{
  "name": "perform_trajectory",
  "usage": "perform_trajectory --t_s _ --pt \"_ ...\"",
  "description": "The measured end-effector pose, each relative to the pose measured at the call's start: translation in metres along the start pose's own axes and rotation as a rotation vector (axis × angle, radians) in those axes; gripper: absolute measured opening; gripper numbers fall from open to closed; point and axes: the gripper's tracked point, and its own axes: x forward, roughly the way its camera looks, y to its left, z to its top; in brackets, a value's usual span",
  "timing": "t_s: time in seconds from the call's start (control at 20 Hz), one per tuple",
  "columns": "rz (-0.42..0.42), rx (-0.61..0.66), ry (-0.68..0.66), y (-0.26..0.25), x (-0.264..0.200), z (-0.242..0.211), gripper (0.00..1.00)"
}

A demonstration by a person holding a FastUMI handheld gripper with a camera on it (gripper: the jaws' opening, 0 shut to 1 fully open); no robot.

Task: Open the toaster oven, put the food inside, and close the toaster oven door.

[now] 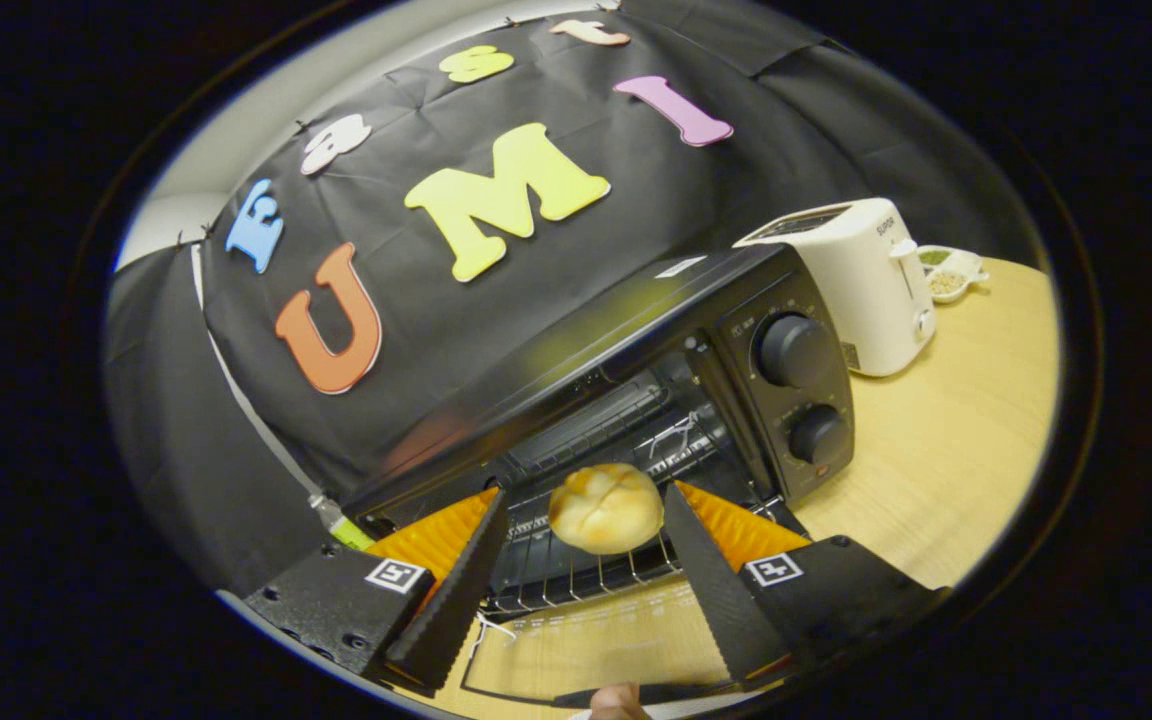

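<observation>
- Glass of the toaster oven door [596,640], folded down flat beneath my fingers, with the wood of the table showing through it; its handle runs along the nearest edge, and a fingertip [621,703] of a person's hand shows just at that handle.
- My gripper [584,525], fingers spread wide and clasping nothing; each finger stands apart from the bun, one on either side of it, over the lowered door and the mouth of the oven.
- Bread bun [605,507], round, pale gold with a scored top, resting on the wire rack between my two fingertips and touched by neither.
- Wire rack [576,570], bright metal bars, lying at the front of the oven cavity and carrying the bun near its front edge.
- Toaster oven [576,340], black and glossy on top, door open, cavity dark with bars visible further in.
- Control panel to the right of the cavity, with two round black knobs [794,351], one above the other.
- Wooden table [946,450], light grain, stretching away to the right of the oven.
- White toaster [861,285], standing just behind the oven's right rear corner.
- Small white dish [951,272], beyond the toaster, with compartments holding something greenish and something pale; I cannot tell what.
- Black cloth wall [186,420] behind everything.
</observation>
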Motion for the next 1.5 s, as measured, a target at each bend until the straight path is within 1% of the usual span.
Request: perform_trajectory --t_s 0.3,0.45,0.55,0.65,0.85,1.1,1.15,1.25,1.45,1.5 --pt "-0.047 -0.186 0.136 -0.001 -0.049 -0.03 1.0" --pt "-0.072 -0.243 0.234 0.003 -0.075 -0.057 1.0" --pt "-0.106 -0.271 0.288 -0.001 -0.088 -0.074 1.0" --pt "-0.117 -0.271 0.338 0.0 -0.098 -0.092 1.0" --pt "-0.152 -0.303 0.389 -0.008 -0.108 -0.118 1.0" --pt "-0.181 -0.251 0.49 -0.019 -0.112 -0.158 1.0" --pt "-0.185 -0.242 0.49 -0.019 -0.11 -0.16 1.0" --pt "-0.191 -0.265 0.467 -0.019 -0.103 -0.156 1.0" --pt "-0.213 -0.293 0.458 -0.019 -0.091 -0.156 1.0" --pt "-0.226 -0.285 0.468 -0.02 -0.09 -0.158 1.0"
